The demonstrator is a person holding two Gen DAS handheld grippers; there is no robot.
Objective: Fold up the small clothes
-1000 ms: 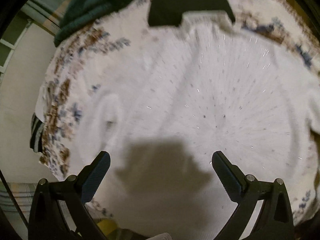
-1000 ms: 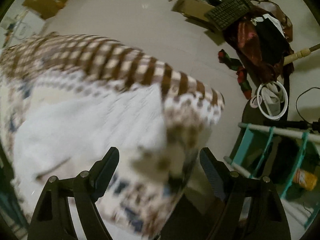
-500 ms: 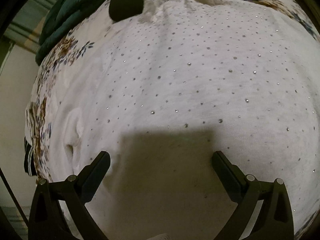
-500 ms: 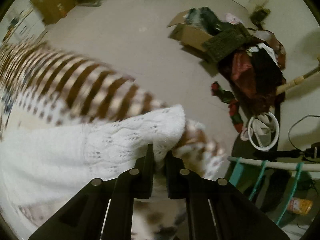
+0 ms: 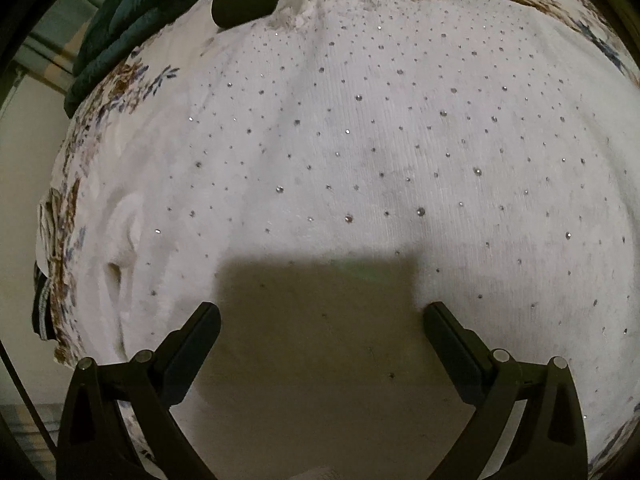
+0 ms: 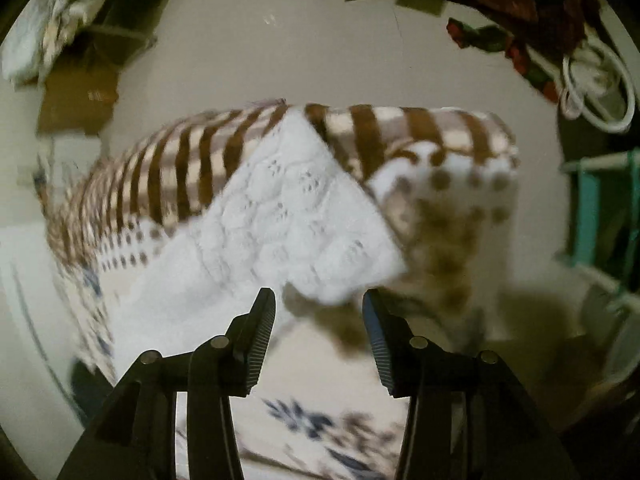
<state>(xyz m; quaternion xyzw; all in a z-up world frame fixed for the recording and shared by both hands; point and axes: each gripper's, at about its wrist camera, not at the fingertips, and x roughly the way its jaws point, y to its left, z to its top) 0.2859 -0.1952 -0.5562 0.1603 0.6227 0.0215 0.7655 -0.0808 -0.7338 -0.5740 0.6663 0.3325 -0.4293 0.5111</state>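
Two tongs are in my feeds, and both stand released with nothing clamped. My left gripper (image 5: 322,314) points steeply down over the white garment (image 5: 360,152), a knit top dotted with small shiny studs that fills almost the whole left wrist view. Its jaws are spread wide, one on each side of a square dark shadow on the knit, and I cannot tell whether the tips touch the fabric. The garment lies flat on a floral bedspread (image 5: 116,92), whose brown and blue print shows around the garment's far-left and far-right edges. At the garment's far end the lacy hem is rumpled, and a dark green cloth (image 5: 132,28) is piled just beyond it on the left. A small raised fold sits on the garment's left side.

My right gripper (image 6: 319,306) has just been opening its jaws, and they now stand partly apart. A lace-knit corner of the white garment (image 6: 296,220) hangs or lies just ahead of the jaws, its lower edge near the gap between them, with no pad pressing on it. Behind that corner runs a brown-and-cream striped band of the bedspread (image 6: 192,160); the view is blurred. Beyond the bedspread's edge I see pale floor (image 6: 312,48), cardboard boxes (image 6: 80,96) to the far left, and a white ring-shaped object (image 6: 596,80) to the far right.
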